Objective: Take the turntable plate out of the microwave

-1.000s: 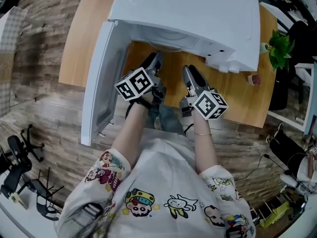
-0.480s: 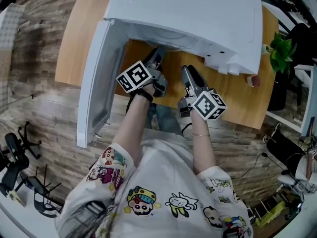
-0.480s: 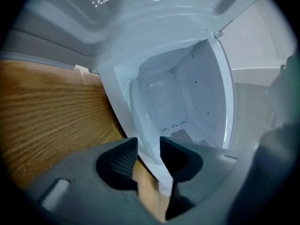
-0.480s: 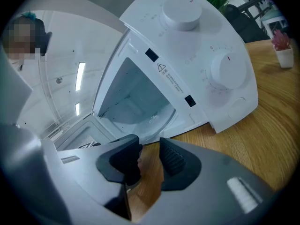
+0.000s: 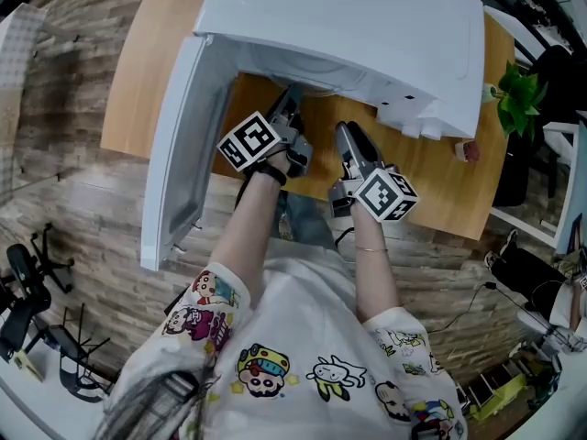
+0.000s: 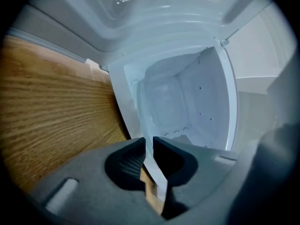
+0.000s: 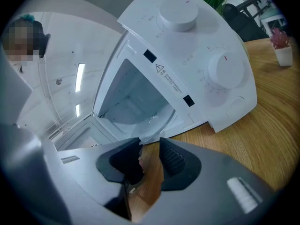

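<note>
The microwave (image 5: 367,26) stands on the wooden desk (image 5: 440,181) with its door (image 5: 183,145) swung wide, off to the outer side of the left claw (image 6: 147,142). That claw is rolled onto its side at the mouth of the cavity, and its jaws are closing on a thin, pale, glassy edge that runs straight between the pads. I take this edge to be the rim of the turntable plate (image 6: 154,172), lying low at the front of the cavity. The pads look already pressed against it from both faces.

The right claw (image 7: 150,144) hangs just beside the left one, a little back from the opening. Its jaws stand apart, with only bare desk showing through the gap.

The plate is probably glass: stiff, fairly heavy for its thickness, smooth enough to slip, and breakable if it knocks the cavity lip or drops. A pinch on one rim alone leaves the far side hanging as a lever. A deeper bite with the pads flat on both faces seems wise, and the free claw could take the rim beside it before the plate clears the opening.
</note>
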Motion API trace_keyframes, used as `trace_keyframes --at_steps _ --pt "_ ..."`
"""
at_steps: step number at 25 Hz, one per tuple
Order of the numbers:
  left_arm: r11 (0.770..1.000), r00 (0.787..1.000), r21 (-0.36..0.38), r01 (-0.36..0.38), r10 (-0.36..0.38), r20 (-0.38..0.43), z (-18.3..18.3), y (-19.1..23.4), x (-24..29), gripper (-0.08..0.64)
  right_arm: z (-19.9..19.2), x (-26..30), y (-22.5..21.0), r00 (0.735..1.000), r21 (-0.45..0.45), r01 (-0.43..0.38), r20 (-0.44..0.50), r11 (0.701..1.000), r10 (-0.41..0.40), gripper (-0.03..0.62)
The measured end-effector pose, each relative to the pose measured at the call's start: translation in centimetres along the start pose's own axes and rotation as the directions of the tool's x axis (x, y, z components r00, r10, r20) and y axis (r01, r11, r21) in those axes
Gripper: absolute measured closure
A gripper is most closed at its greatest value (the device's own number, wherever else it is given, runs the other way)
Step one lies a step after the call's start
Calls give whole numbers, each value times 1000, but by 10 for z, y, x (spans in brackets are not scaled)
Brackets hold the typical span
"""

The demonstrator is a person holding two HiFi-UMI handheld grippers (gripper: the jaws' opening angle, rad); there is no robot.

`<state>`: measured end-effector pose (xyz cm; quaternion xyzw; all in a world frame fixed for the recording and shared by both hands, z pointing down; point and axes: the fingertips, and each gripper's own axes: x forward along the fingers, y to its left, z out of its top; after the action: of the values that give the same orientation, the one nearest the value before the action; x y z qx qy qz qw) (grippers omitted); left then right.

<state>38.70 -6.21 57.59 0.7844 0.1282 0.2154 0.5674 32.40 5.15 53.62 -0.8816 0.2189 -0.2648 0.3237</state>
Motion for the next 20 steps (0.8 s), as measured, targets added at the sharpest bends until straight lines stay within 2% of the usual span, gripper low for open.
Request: trace_keyframes --at_steps 13,20 --pt "1000 1000 -26 -10 10 -9 -15 2 -22 515 -2 5 5 1000 26 -22 -3 999 22 460" --pt "999 1000 -43 -11 10 -21 -21 3 -35 518 -11 15 -1 999 87 -24 -25 996 27 457"
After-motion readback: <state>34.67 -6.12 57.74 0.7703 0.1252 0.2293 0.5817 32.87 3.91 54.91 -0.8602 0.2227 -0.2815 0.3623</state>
